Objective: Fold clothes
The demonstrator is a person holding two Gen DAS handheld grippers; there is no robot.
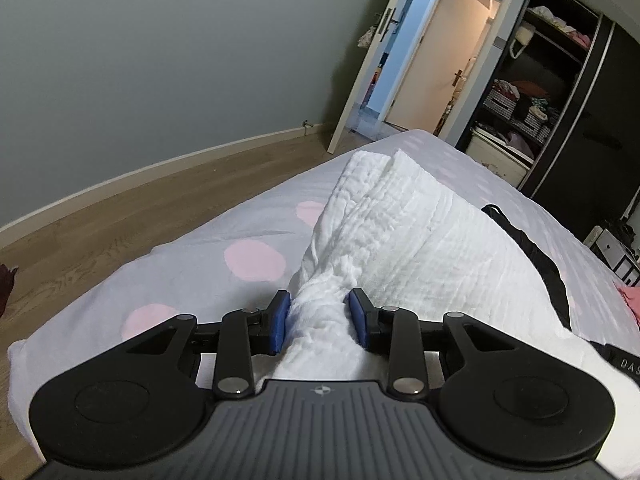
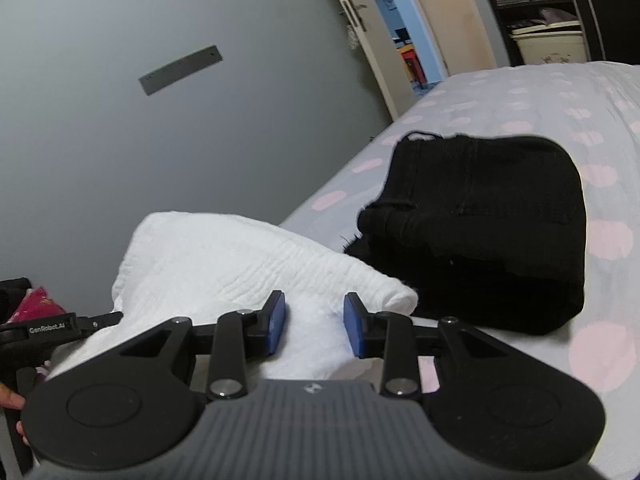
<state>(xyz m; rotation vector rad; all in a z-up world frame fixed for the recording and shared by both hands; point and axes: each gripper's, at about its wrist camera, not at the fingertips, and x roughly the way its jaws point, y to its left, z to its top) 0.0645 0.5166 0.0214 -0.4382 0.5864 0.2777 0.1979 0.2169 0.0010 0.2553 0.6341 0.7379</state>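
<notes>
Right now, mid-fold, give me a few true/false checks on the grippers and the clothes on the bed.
1. The left gripper pinches bunched white cloth. True.
2. The right gripper grips the black garment. False: white cloth sits between its pads; the black garment lies beyond.
3. The black garment lies folded on the bed. True.
4. The bedsheet is plain. False: it has pink dots.
5. The door is shut. False: it stands open.

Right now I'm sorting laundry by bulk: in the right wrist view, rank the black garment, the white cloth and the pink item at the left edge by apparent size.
1. black garment and white cloth: look alike; the cloth is nearer and partly hidden.
2. pink item: smallest, mostly cut off.
</notes>
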